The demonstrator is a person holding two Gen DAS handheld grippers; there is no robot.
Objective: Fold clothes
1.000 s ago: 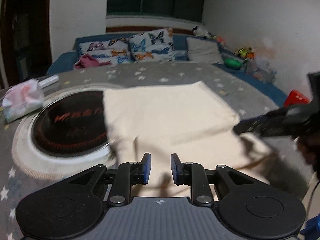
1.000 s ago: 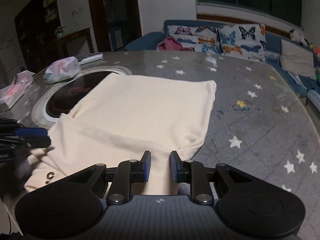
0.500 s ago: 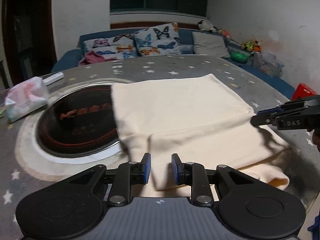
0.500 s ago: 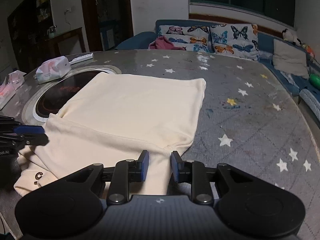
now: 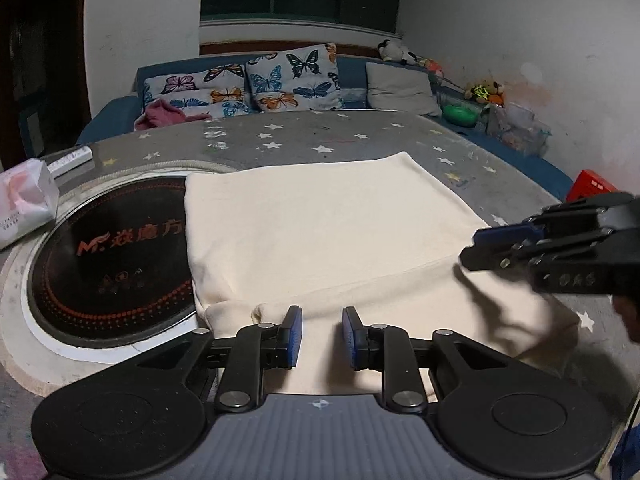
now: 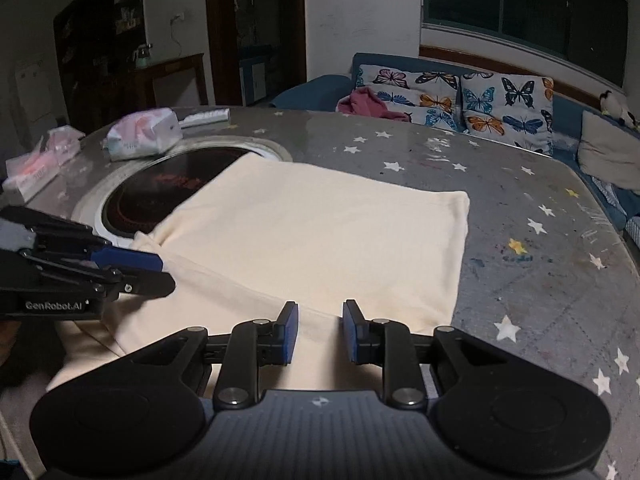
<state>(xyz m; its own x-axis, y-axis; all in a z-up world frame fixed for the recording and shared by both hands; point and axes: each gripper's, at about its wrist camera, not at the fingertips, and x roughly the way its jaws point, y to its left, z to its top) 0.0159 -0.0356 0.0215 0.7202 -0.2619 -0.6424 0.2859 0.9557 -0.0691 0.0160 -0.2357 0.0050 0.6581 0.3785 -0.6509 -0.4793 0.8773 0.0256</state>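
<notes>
The cream garment (image 5: 320, 240) lies flat on the starred desk (image 6: 520, 208), its left edge lapping over the dark round hotplate (image 5: 112, 256). The near part is already folded up over the body, likely so the next fold can halve it.

The left claw (image 5: 321, 338) hovers over the near edge, jaws narrow with only a small gap and nothing pinched between them. The right claw (image 6: 318, 332) is the same: narrow, empty, low over the near hem. From the side views I cannot be sure whether either tip brushes the cloth. Both seem placed a corner apart, ready to take the near edge together.

Against the earlier frames, the fold sits flatter and smoother, and both claws have closed in slightly on the cloth; the gaps are unchanged. A tissue pack (image 6: 144, 138) sits well clear.
</notes>
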